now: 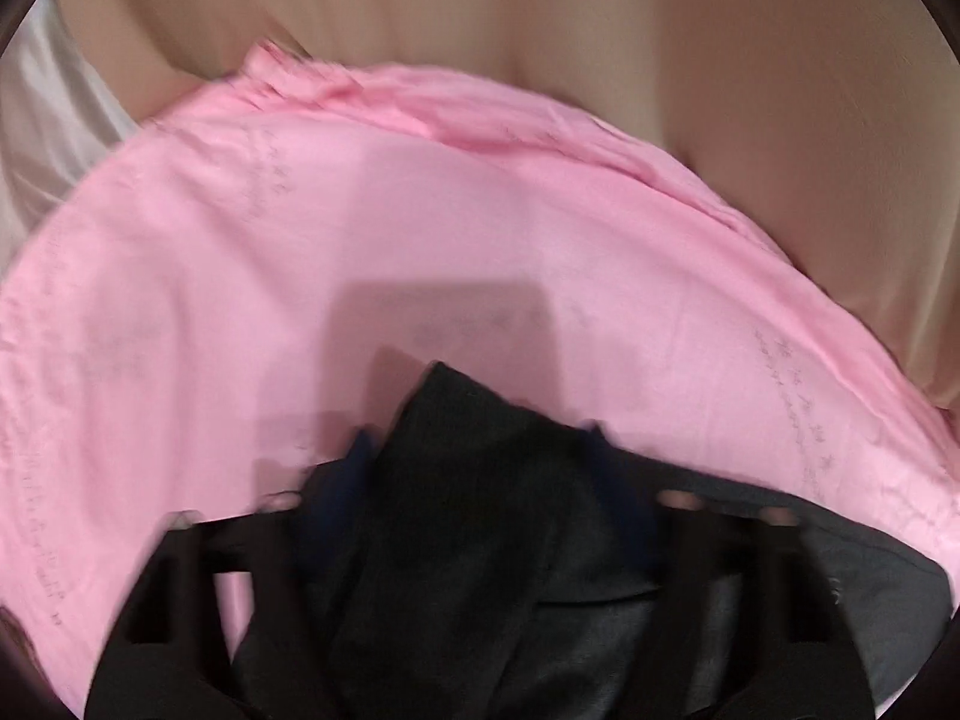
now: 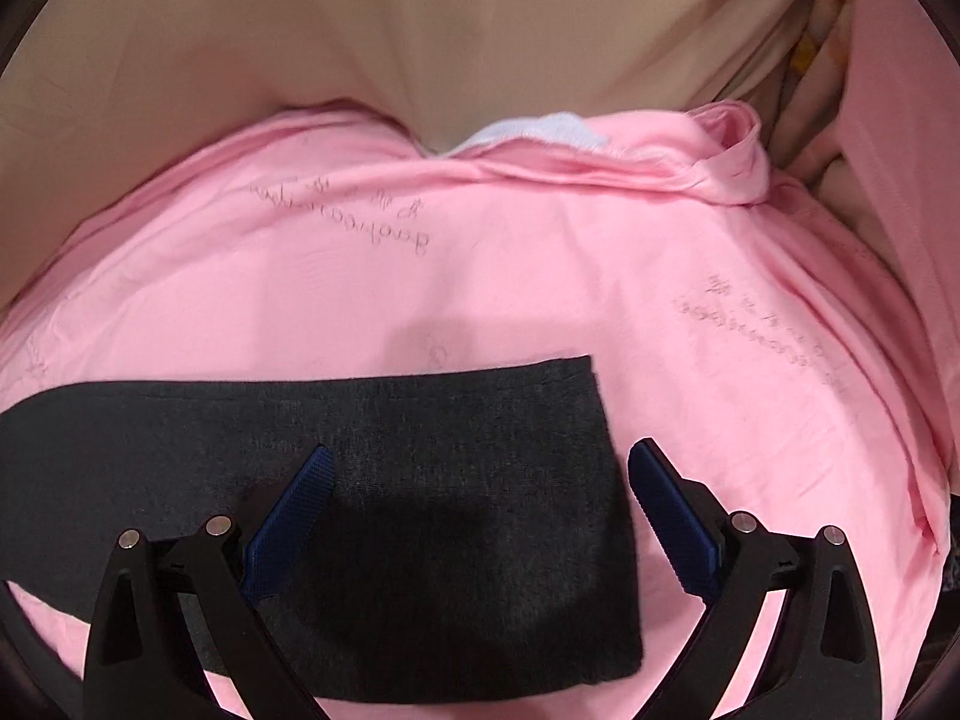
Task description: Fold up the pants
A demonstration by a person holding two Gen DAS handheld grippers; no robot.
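- Left gripper: blurred; a bunched fold of the dark pants rises between its blue pads, which appear to pinch the cloth from both sides.
- Right gripper: fingers spread wide, nothing held; the blue pads hover over the pants with free room between them.
- Pants under the right gripper: flat, dark grey, running out past the left finger; the right-hand edge passes just inside the right finger, and the far edge lies straight just beyond the fingertips.
- Pink sheet: open and smooth beyond the fingertips in both views and outside the right finger; faint printed script marks it.
- Sheet's far edge: rumpled into a rolled ridge, with a white patch showing.
- Beige cloth: farthest, beyond the ridge.
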